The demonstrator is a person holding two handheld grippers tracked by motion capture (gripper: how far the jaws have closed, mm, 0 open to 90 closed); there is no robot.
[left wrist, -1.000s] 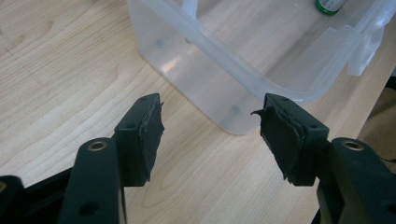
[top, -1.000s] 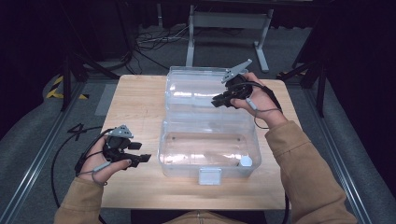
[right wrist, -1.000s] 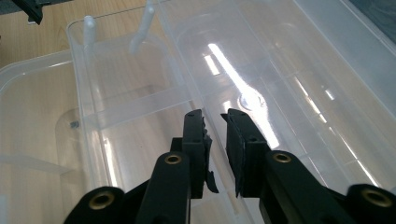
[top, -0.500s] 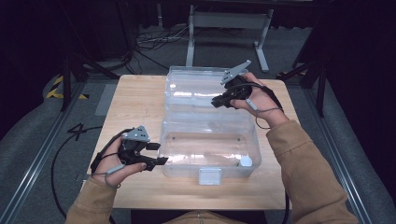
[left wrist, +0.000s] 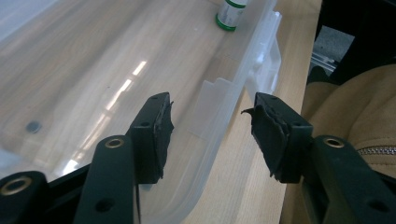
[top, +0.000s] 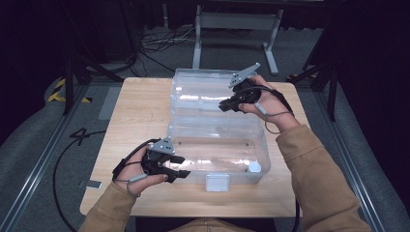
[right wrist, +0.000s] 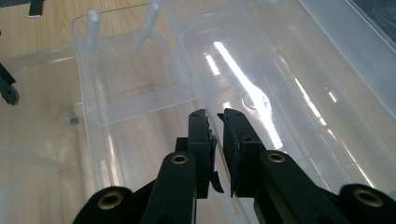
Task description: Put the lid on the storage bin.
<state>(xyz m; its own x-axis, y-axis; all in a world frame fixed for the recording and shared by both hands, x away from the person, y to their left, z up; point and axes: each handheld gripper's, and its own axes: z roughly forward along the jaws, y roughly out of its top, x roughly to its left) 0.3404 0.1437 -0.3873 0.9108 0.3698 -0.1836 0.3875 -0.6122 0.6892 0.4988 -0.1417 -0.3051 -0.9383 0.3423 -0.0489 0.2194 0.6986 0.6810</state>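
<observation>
- Plastic box sits open at mid-table, its lid laid back on the far side; a small white-capped bottle stands in its near right corner.
- Left gripper straddles the near wall by the box's left corner – jaws apart, just been closing, wall between them, pads not pressing; your hand lies low and level.
- Clamp off-centre and the thin wall could flex or slip out; a skewed pull might tip the bottle.
- Right gripper – jaws nearly together on the lid's edge; let go early and the lid may drop; wrist raised, pointing inward.
</observation>
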